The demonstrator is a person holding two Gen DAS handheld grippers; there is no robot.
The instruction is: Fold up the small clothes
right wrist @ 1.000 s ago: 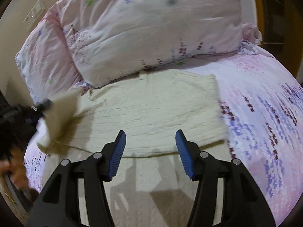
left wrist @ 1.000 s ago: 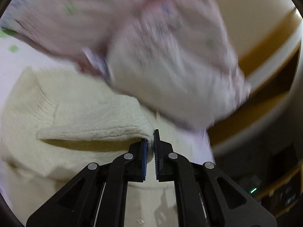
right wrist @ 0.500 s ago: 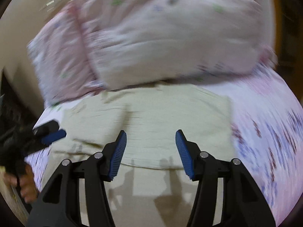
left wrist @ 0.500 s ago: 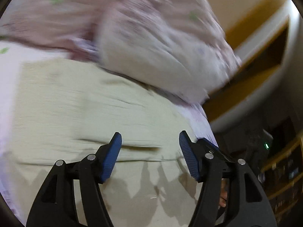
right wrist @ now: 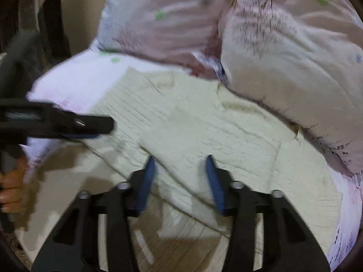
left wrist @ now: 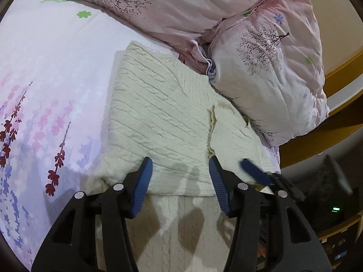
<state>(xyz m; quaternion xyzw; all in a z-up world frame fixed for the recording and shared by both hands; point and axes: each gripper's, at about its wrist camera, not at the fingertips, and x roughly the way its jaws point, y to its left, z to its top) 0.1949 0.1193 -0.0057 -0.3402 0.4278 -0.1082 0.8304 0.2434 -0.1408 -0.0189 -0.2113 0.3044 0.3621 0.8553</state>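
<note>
A cream knitted garment (left wrist: 163, 122) lies flat on the bed with its sides folded inward; a folded flap meets the other at a seam (left wrist: 212, 127). It also fills the right wrist view (right wrist: 204, 131). My left gripper (left wrist: 180, 167) is open and empty just above the garment's near part. My right gripper (right wrist: 179, 165) is open and empty above the garment. The right gripper's blue fingertip (left wrist: 255, 173) shows at the left wrist view's right. The left gripper (right wrist: 86, 127) shows blurred at the right wrist view's left.
Pink floral pillows (left wrist: 272, 56) lie against the garment's far edge. The floral bedsheet (left wrist: 45, 79) spreads to the left. A yellow bed frame (left wrist: 317, 140) and dark furniture stand at the right. A hand (right wrist: 11, 188) holds the left gripper's handle.
My left gripper let go of the folded garment flap and opened; the flap now lies flat. Both grippers swung round above the garment, and the right one moved close beside the left.
</note>
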